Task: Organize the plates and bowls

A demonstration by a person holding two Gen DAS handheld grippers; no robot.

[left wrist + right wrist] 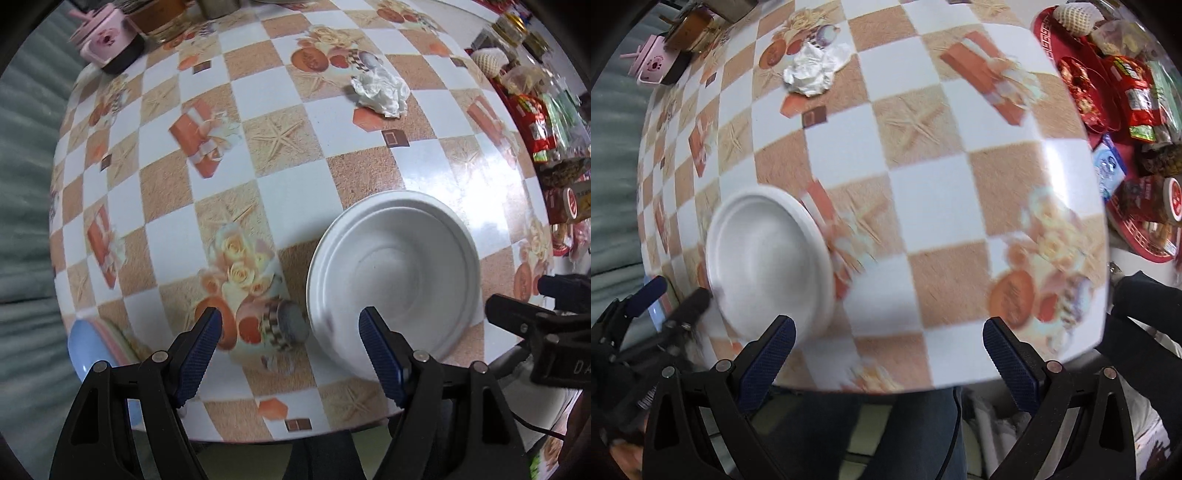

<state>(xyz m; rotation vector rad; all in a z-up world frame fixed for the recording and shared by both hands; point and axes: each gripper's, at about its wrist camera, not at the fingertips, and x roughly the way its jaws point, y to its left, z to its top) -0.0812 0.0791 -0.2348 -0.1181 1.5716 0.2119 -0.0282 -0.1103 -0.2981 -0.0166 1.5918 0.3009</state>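
Left wrist view: your left tool (291, 332) hangs over the near edge of the checkered tabletop (280, 184), jaws spread wide, nothing between them. White plate (391, 273) lies flat on the tabletop, just ahead and to the right of that tool; the right fingertip (373, 325) overlaps the plate's near rim in the picture, contact cannot be told. Blue plate (88, 350) sits at the tabletop's near-left edge, just left of the left finger, partly hidden by it. Crumpled tissue (382, 92) lies well beyond the white plate. Pink container (107, 40) at far left corner.

Right wrist view, blurred: your right tool (888, 332) also spread wide, empty, above the near tabletop edge. White plate (768, 258) is left of it, its near rim just by the left fingertip (783, 332). Red snack tray (1137, 236) at far right.
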